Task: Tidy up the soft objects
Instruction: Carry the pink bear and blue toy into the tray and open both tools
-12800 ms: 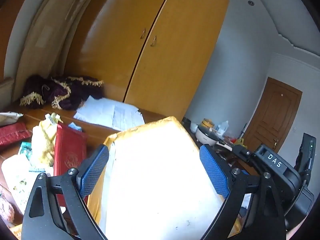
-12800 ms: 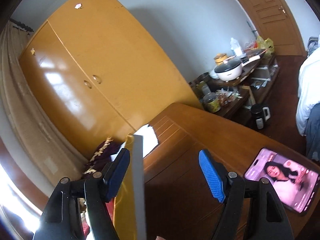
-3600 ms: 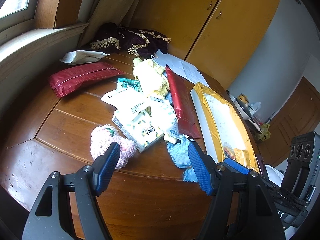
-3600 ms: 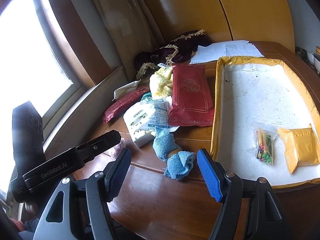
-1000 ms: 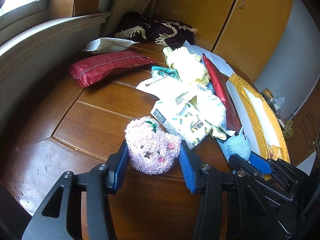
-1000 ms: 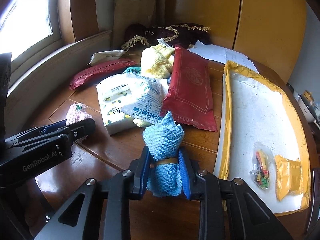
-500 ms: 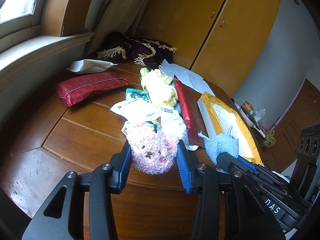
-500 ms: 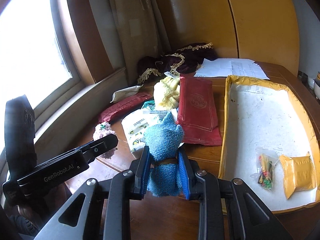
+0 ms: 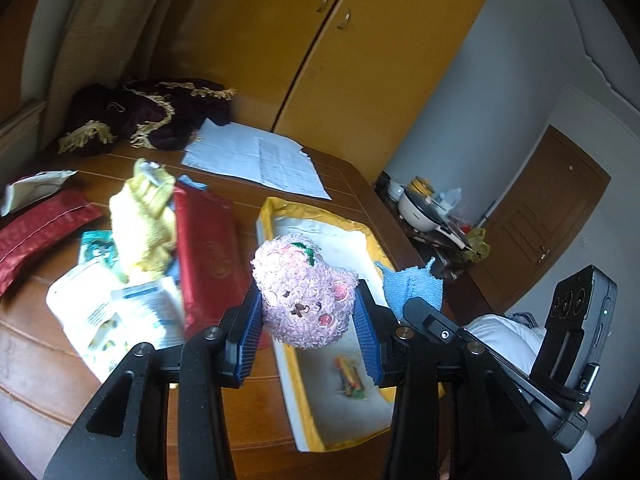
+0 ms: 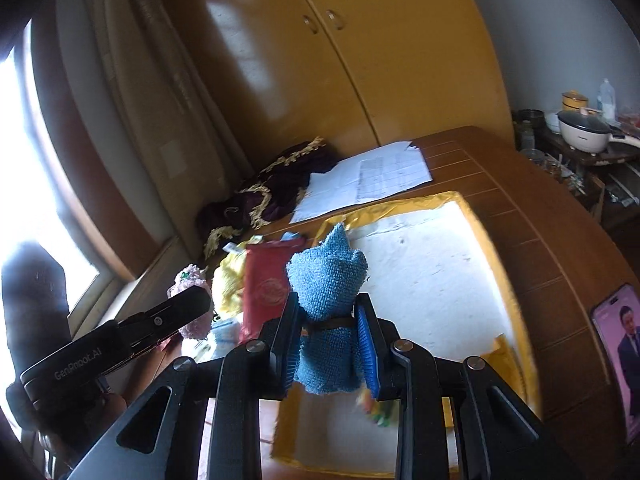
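The blue cloth bundle (image 10: 327, 312) stands upright at the centre of the right wrist view, its long axis vertical and its pointed tip toward the top of the frame. The right gripper (image 10: 328, 344) has its jaws clenched on the bundle's banded waist, above the yellow-rimmed tray (image 10: 472, 216). In the left wrist view the pink plush toy (image 9: 306, 292), a round ball facing the camera, fills the gap between the clenched jaws of the left gripper (image 9: 308, 336), at centre frame over the tray and the bench (image 9: 40, 364).
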